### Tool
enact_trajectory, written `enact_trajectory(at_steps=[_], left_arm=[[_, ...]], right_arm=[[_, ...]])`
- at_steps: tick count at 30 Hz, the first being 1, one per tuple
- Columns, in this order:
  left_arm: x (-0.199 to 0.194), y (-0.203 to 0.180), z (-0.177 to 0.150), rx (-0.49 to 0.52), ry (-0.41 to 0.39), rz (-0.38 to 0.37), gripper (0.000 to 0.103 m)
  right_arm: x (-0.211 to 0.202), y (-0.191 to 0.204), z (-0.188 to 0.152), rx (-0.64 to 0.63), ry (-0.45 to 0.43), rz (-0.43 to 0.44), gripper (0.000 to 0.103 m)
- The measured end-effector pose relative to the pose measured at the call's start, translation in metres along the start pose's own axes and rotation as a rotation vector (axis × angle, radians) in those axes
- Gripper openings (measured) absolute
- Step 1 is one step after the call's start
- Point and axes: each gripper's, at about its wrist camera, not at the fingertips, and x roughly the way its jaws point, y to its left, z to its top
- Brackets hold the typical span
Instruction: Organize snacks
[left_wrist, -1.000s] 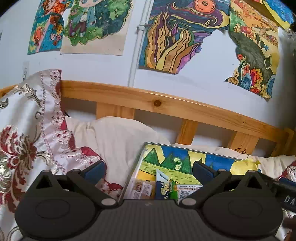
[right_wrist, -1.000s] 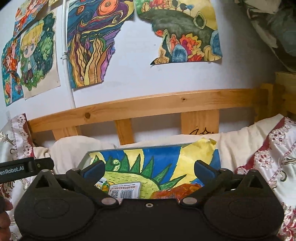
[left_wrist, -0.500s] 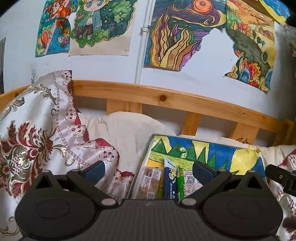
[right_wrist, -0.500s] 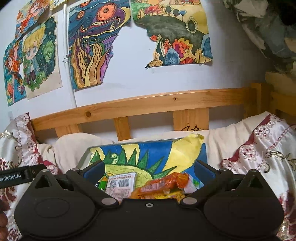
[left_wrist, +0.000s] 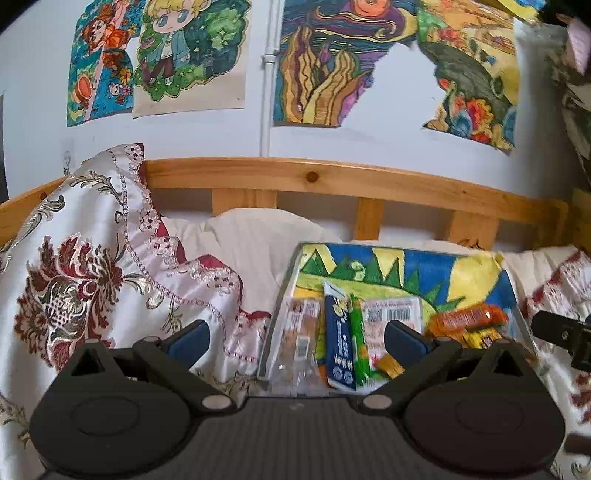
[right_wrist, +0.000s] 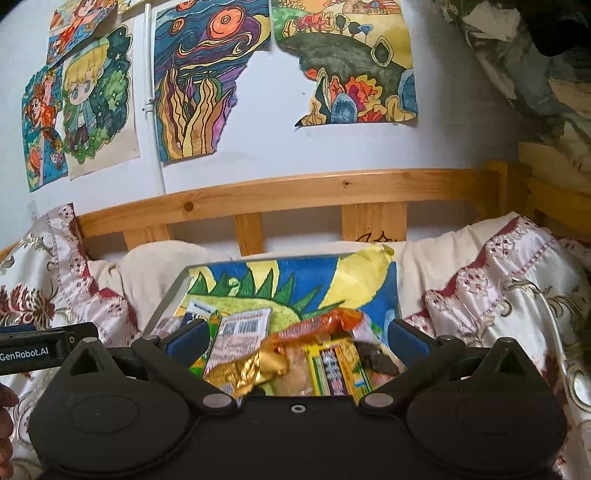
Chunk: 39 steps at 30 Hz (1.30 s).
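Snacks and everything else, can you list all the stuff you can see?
Tray: one, lined with a blue, green and yellow drawing, on the bed.
Snack packets: several, in the tray; a blue one, an orange one, a gold one, a white barcode one.
Drawings: several, colourful, on the white wall.
Headboard: one, light wood, behind the bedding.
Quilt: white with red flowers, either side of the tray.
Left gripper: black, open, nothing held.
Right gripper: black, open above the snacks.
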Motion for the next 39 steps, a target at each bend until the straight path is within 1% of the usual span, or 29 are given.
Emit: enact_trajectory(at_steps=[8, 15, 21, 39], left_arm=[[-0.026, -0.007, -0.018, 0.049, 0.018, -0.004, 0.102], [-0.046, -0.005, -0.029, 0.036, 0.026, 0.003, 0.102], [-0.060, -0.003, -0.035, 0.027, 0.028, 0.009, 0.102], [-0.094, -0.001, -0.059, 0.006, 0.050, 0.007, 0.102]], right_arm=[[-0.021, -0.003, -0.015, 0.006, 0.036, -0.003, 0.102], [-0.043, -0.003, -0.030, -0.010, 0.061, 0.008, 0.102], [-0.059, -0.007, -0.036, -0.007, 0.062, 0.007, 0.102], [-0.093, -0.007, -0.055, -0.007, 0.090, 0.018, 0.102]])
